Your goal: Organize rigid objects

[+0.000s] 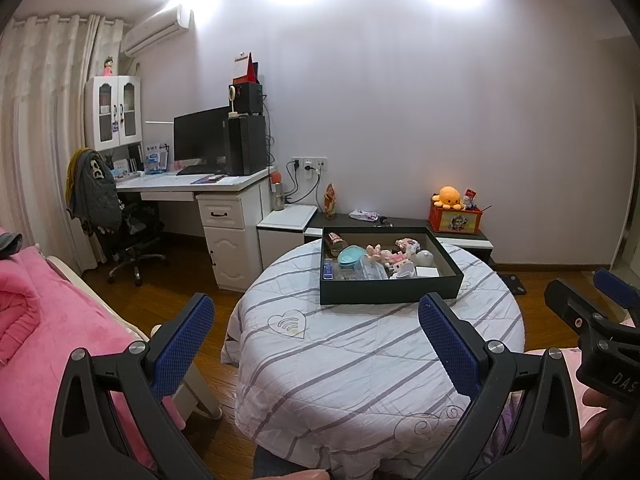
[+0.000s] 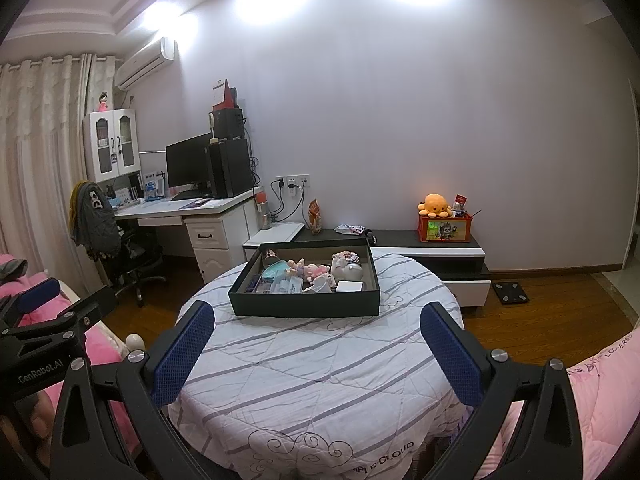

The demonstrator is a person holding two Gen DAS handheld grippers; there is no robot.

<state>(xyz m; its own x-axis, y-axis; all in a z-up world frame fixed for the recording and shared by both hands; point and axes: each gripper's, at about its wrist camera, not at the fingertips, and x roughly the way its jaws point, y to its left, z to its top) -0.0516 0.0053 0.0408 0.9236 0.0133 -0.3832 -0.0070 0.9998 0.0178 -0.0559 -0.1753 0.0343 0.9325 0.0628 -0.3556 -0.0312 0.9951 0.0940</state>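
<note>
Beyond both gaping tongs [image 1: 316, 344] [image 2: 318, 350], the box [image 1: 390, 290] [image 2: 304, 304] sits.

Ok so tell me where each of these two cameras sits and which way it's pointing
Left wrist: rides on the left gripper, looking forward over the round table at the dark tray and the far wall; both blue pads spread open, and the right gripper shows at the right edge.
Right wrist: rides on the right gripper, facing the same way from further right; its fingers are open, and the left gripper shows at the left edge.
Shared: table, tray, desk, orange plush.
</note>
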